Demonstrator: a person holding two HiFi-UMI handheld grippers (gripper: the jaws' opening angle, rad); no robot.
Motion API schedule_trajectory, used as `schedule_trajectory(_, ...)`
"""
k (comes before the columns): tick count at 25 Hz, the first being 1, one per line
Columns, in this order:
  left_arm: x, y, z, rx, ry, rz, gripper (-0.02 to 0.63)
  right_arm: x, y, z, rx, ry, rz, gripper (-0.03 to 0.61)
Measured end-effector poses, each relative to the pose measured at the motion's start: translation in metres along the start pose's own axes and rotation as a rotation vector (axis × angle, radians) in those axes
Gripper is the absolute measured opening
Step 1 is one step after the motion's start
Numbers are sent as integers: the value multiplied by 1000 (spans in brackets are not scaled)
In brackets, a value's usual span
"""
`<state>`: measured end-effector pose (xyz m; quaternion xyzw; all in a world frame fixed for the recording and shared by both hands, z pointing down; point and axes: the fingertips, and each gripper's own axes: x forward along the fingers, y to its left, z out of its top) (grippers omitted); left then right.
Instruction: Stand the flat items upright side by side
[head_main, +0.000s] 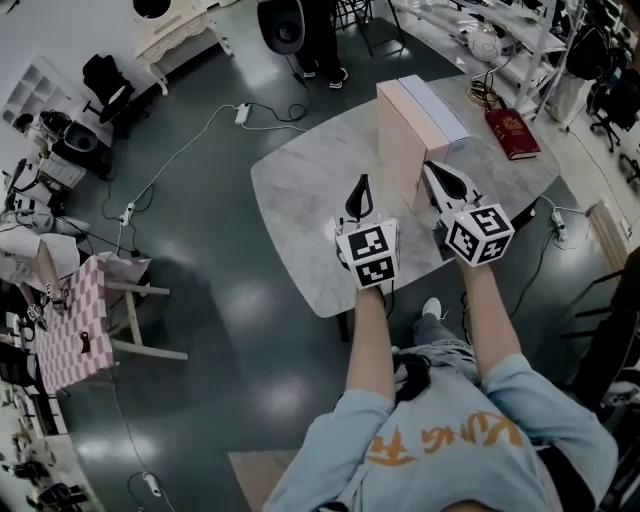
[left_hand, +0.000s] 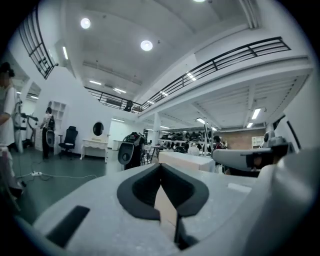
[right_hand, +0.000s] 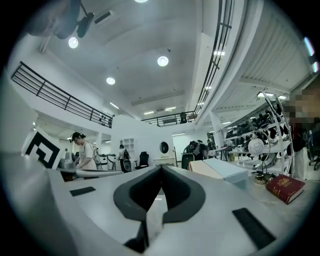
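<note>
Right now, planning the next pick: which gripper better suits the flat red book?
Right. The right gripper is nearer the red book; the upright boxes stand between it and the left gripper. Both are shut, empty.

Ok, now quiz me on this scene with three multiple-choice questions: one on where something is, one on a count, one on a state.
1. Where does the red book lie?
A) flat on the table, right of the upright pair
B) on the floor
C) on top of the upright pair

2. How many flat boxes stand upright on the table?
A) one
B) two
C) four

3. What state is the left claw in?
A) shut, empty
B) wide open
C) shut on the red book

Answers:
1 A: the head view shows it lying flat near the table's right edge.
2 B: a pink box and a pale one stand side by side.
3 A: its own view shows the jaws meeting with nothing between them.
</note>
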<state>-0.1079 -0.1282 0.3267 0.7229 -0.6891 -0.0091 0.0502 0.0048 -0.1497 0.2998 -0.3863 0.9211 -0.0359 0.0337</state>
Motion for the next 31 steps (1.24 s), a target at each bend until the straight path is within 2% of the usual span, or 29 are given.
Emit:
schedule_trajectory(3,-22,23,-8,-22,17,69,12,0,22,0,-15,11,-11,2)
schedule_trajectory(6,-44,36,-9,-43,2,97,12,-2,40,-2,-58,53,-20,0)
schedule_trajectory(12,-67,45,-11,-44,-25,101,12,-3,74,-11,-104,81,31,0)
schedule_trajectory(17,-71,53,-7,-108,-55,101,12,-1,80,-10,-124,77,47,0)
schedule_trajectory(23,-69,44,4,-76,-84,95,12,-6,72,1,-147,57,57,0)
schedule_trajectory(31,-83,52,12,-64,-107,100,12,-15,87,8,-176,39,68,0)
